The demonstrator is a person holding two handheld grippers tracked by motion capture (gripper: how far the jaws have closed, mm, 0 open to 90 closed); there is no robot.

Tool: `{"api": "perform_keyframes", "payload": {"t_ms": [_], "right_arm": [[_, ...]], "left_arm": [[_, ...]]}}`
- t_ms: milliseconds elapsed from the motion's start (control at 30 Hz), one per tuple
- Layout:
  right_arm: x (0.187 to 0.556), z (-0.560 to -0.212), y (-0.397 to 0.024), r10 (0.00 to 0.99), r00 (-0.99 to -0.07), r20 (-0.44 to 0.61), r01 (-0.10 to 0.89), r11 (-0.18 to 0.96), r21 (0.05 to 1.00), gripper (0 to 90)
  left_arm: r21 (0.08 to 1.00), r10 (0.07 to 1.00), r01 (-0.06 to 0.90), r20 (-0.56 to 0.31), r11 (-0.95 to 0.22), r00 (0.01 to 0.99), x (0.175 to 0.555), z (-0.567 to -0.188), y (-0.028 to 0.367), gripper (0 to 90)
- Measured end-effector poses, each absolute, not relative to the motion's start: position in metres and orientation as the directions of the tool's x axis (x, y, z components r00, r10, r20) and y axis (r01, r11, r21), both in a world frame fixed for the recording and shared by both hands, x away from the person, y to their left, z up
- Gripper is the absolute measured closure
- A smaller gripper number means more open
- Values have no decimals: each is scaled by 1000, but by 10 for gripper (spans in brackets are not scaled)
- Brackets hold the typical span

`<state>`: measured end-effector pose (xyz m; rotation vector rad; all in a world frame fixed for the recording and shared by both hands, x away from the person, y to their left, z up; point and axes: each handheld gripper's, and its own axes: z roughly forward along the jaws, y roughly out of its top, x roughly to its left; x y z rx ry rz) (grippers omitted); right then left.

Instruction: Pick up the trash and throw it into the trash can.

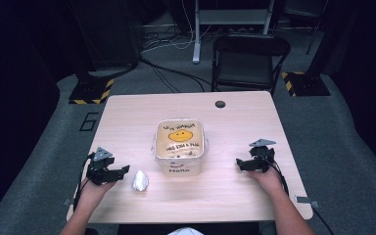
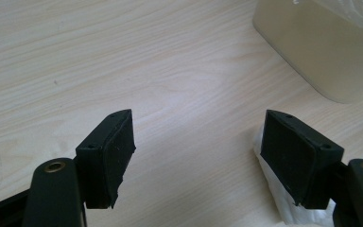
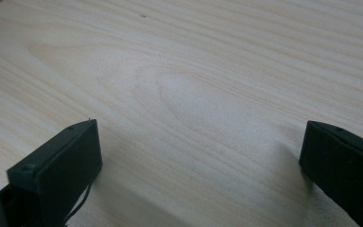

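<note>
a pale wood-grain table (image 1: pixel 127 122) is seen on grey carpet in a dark room, with a black folding chair (image 1: pixel 247 61) at its 12 o'clock edge and yellow-black striped stand bases at 10 and 2. a cream plastic tub with a smiley print (image 1: pixel 179 146) is set at the centre. a crumpled white paper wad (image 1: pixel 140 180) lies at the tub's 8 o'clock, just beside the left gripper (image 1: pixel 120 171), whose jaws are held apart and empty. the right gripper (image 1: pixel 242 164) is rested at 3 o'clock, jaws spread wide over bare wood.
</note>
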<state>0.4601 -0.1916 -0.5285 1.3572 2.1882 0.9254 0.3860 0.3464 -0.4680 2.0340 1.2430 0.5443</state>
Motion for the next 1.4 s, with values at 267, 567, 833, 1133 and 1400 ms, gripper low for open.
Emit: {"api": "perform_keyframes", "payload": {"t_ms": [267, 567, 833, 1133, 1400], "right_arm": [[460, -529, -192, 894, -447, 6, 627, 309, 715, 0], [460, -529, -192, 894, -447, 6, 627, 309, 715, 0], [460, -529, -191, 895, -446, 7, 628, 308, 715, 0], [460, -529, -192, 894, -447, 5, 627, 309, 715, 0], [460, -529, -192, 894, -448, 4, 626, 310, 716, 0]], "left_arm": [[743, 885, 597, -14, -303, 466, 377, -466, 339, 263], [736, 857, 590, -25, -333, 514, 369, -470, 323, 294], [729, 843, 589, -30, -350, 538, 365, -474, 314, 302], [724, 839, 595, -42, -348, 542, 363, -486, 307, 305], [707, 826, 603, -48, -369, 561, 364, -491, 304, 347]]}}
